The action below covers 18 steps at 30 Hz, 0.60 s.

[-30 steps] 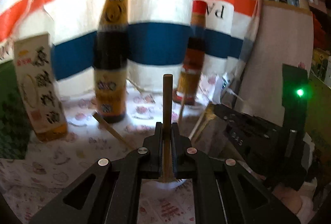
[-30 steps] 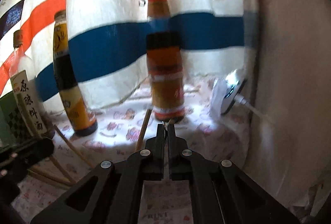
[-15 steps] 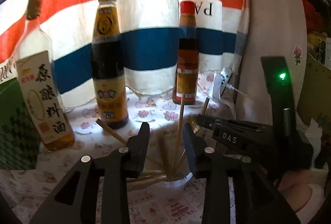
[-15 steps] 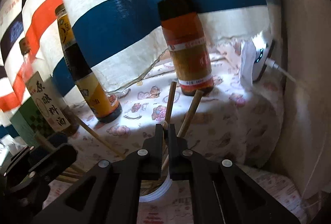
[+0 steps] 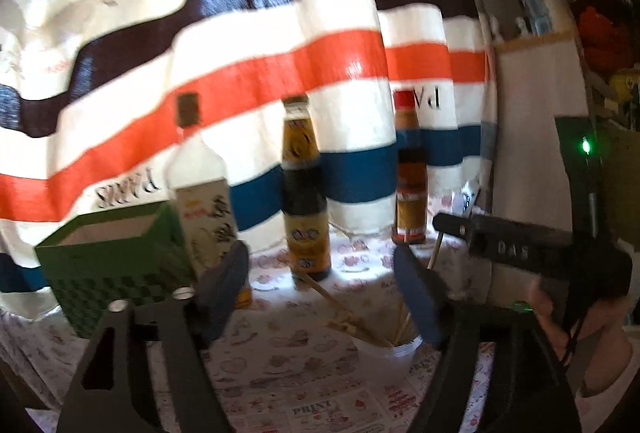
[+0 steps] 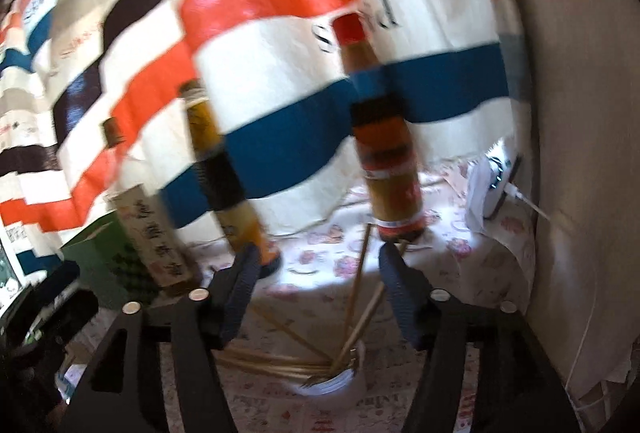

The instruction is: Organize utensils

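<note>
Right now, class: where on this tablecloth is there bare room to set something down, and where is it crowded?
Free: the tablecloth between the green box and the cup. Crowded: the back row of three bottles, and around the cup, where chopsticks fan out.

Wooden chopsticks (image 6: 352, 317) lean splayed inside a small white cup (image 6: 340, 381).

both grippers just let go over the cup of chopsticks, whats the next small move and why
Probably lift both grippers clear of the cup. The left gripper and right gripper are opening with nothing pressed between the pads, and the chopsticks already stand or lean in the cup. No loose utensil shows on the tablecloth, so backing off without knocking the sticks seems the safest step.
</note>
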Each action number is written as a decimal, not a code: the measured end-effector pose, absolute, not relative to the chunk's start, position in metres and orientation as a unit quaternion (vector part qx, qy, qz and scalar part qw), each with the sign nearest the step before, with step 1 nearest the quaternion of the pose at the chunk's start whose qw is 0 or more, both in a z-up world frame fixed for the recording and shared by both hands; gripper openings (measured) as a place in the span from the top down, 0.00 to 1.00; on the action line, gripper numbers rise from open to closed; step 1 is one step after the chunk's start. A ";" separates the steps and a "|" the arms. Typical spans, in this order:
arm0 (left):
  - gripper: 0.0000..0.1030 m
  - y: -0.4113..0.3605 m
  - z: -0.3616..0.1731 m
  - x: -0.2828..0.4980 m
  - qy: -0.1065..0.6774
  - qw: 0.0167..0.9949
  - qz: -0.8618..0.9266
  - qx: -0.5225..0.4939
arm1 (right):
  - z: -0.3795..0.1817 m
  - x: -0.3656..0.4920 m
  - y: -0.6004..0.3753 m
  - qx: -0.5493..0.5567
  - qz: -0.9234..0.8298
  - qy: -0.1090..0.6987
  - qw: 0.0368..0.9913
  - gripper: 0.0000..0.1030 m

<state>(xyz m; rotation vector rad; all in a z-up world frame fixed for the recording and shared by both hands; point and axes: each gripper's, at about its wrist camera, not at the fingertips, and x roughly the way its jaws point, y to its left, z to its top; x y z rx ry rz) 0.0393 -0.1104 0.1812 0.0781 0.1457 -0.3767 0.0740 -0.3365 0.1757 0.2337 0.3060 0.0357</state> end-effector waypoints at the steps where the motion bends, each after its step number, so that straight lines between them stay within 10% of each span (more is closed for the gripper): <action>1: 0.18 -0.105 0.183 0.035 0.073 0.979 -0.187 0.033 | 0.177 0.068 -0.331 0.111 0.023 0.148 0.982 0.34; 18: 0.01 -0.018 0.137 -0.034 0.029 0.990 -0.132 0.042 | 0.143 -0.011 -0.259 0.060 0.025 0.060 0.996 0.00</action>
